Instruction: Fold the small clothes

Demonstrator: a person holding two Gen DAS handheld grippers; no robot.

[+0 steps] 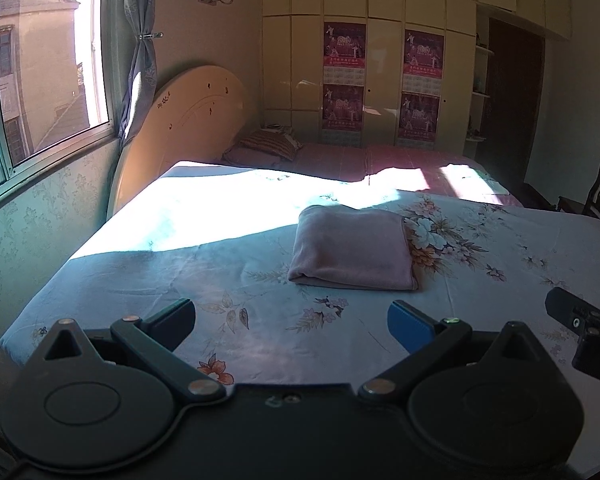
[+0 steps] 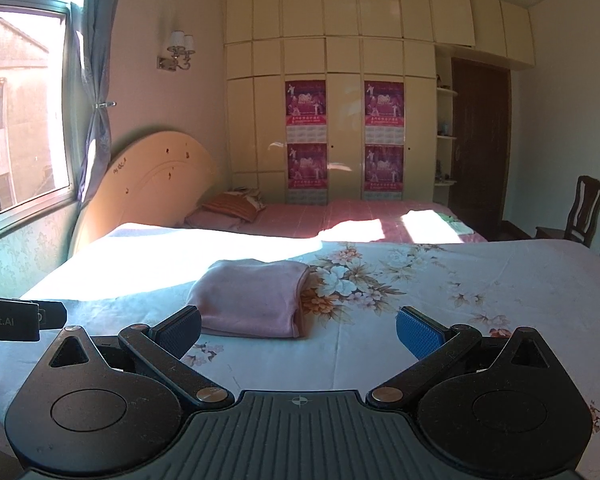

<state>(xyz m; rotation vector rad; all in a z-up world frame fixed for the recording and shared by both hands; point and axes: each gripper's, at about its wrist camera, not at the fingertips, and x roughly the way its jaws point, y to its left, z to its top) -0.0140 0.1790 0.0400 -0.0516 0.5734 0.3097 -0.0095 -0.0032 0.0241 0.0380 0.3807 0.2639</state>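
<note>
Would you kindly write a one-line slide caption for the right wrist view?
Open right gripper above the floral bedsheet, facing a folded pink garment; left gripper alongside.

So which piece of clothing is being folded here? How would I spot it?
Look at the near bed with the pale flowered sheet. Near its middle lies a pink cloth, folded into a thick rectangle, just left of the big printed bouquet. It is the only loose item on that sheet, plain pink against the flower pattern.
</note>
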